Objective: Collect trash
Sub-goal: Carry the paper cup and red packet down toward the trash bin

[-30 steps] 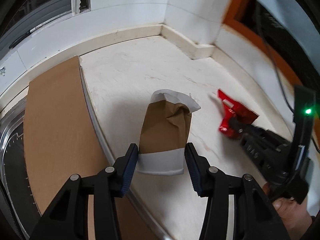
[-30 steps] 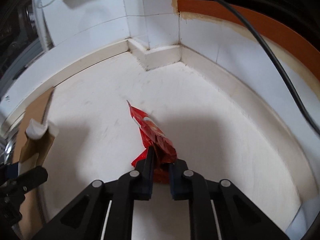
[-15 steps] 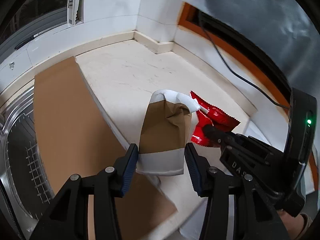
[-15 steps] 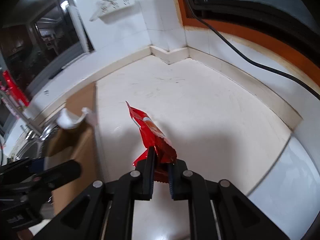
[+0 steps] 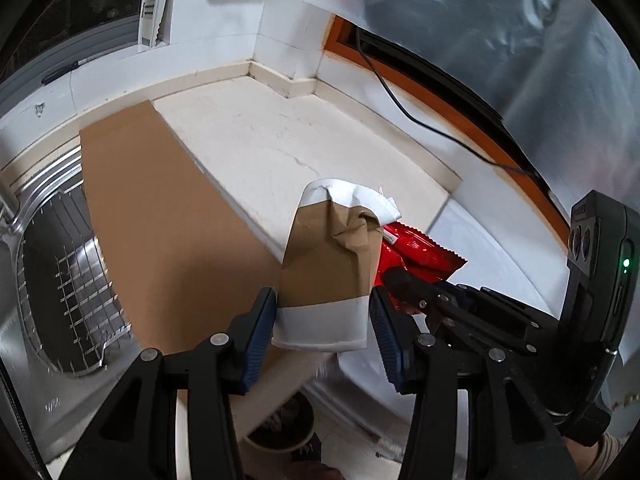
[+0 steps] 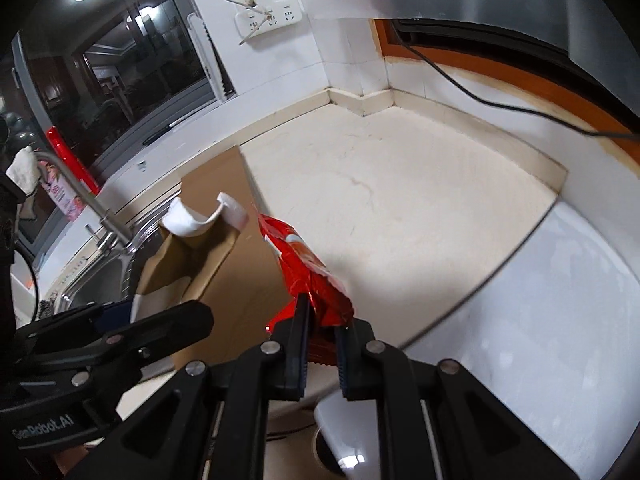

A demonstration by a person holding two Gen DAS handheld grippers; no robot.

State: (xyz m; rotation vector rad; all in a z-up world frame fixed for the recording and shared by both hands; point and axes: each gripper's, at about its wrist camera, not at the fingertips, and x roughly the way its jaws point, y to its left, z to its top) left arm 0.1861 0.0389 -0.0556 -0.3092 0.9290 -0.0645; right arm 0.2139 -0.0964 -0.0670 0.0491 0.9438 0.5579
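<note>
A crumpled brown and white paper cup (image 5: 328, 272) stands up between the blue pads of my left gripper (image 5: 322, 328), which is shut on its white base and holds it in the air over the counter's front edge. My right gripper (image 6: 322, 344) is shut on a red snack wrapper (image 6: 308, 276) that sticks up from its pads. In the left wrist view the red wrapper (image 5: 420, 252) and the right gripper (image 5: 404, 284) sit just right of the cup. In the right wrist view the paper cup (image 6: 192, 248) and the left gripper (image 6: 160, 312) appear at the lower left.
A brown cardboard sheet (image 5: 160, 216) lies on the cream counter (image 6: 392, 184) beside a steel sink (image 5: 52, 280) with a wire rack and a tap (image 6: 80, 192). A white appliance top (image 6: 540, 312) adjoins the counter at right. A black cable (image 6: 500, 100) runs along the wall below a socket (image 6: 268, 12).
Both grippers have pulled back from the counter corner and risen, carrying the cup and the wrapper. The counter's front edge, sink and floor below have come into view. Neither grip has changed.
</note>
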